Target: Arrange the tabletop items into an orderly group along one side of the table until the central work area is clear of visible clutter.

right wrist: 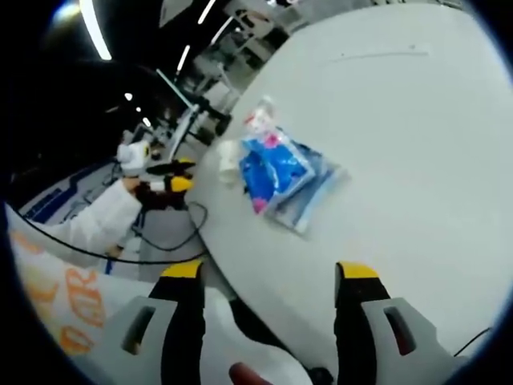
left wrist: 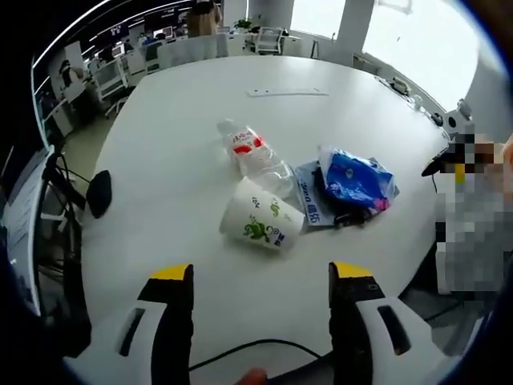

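Nearest in left gripper view: left gripper (left wrist: 260, 277) low over white counter (left wrist: 160, 168), fingers (left wrist: 174, 321) spread wide, holding nothing. Just beyond, paper cup (left wrist: 260, 218) on its side, touching clear plastic bottle (left wrist: 255, 152), also lying down. Right of these, blue packet (left wrist: 355, 178) atop flat blue-printed sachet (left wrist: 309, 196). Thin strip (left wrist: 287, 92) far across counter. In right gripper view, right gripper (right wrist: 268, 277) hovering past counter edge, fingers (right wrist: 357, 321) likewise parted and empty; same cluster ahead near edge, blue packet (right wrist: 276, 168) foremost.
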{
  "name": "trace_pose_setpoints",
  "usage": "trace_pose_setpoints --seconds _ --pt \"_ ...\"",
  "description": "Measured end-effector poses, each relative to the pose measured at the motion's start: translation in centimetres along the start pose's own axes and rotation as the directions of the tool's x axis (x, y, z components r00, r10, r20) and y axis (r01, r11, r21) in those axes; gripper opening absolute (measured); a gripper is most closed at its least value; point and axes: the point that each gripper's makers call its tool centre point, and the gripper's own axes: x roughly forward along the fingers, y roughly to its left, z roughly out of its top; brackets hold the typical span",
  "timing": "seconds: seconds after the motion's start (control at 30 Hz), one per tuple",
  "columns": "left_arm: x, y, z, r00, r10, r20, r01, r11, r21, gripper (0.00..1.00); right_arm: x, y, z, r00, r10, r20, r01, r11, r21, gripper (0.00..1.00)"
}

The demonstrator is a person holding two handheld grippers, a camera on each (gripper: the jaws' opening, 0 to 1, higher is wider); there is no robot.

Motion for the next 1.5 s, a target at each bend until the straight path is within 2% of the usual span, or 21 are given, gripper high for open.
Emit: trace_pose_setpoints --seconds 0.27,0.37,0.93,1.2,1.37,1.43,1.5 --pt "1.0 0.2 -0.3 1.0 -0.008 -0.012 0.009 0.999 0.035 0.7 0.1 -0.3 -0.2 1.0 0.003 -0.005 -0.003 1.0 0.028 0.63" --pt "1.1 0.4 -0.4 1.0 0.008 -0.021 -0.007 0.999 0.051 0.71 0.1 -0.3 -0.2 1.0 0.005 -0.008 -0.005 1.0 0.031 0.63" --pt "1.4 -0.6 0.8 1.0 0.009 -0.002 -0.009 0.997 0.08 0.71 -0.1 -1.2 0.0 1.0 -0.02 0.001 0.02 0.998 0.052 0.64" --pt "2.5 -0.7 1.0 1.0 -0.002 0.004 0.001 0.995 0.097 0.72 -0.1 -1.2 -0.3 1.0 -0.022 -0.007 0.023 0.998 0.051 0.64" --pt "2.9 -0.8 1.9 1.0 0.004 0.019 -0.007 0.993 0.12 0.73 -0.1 -1.2 -0.4 1.0 -0.022 -0.01 0.023 0.999 0.047 0.63" --pt "3.2 -0.6 2.5 0.999 0.021 0.036 -0.026 0.988 0.154 0.73 -0.1 -1.2 -0.4 1.0 -0.023 -0.01 0.023 0.999 0.049 0.63" --pt "3.6 -0.8 2.8 0.999 0.014 0.029 -0.019 0.982 0.19 0.74 -0.1 -1.3 -0.4 1.0 -0.025 -0.012 0.025 0.998 0.052 0.63"
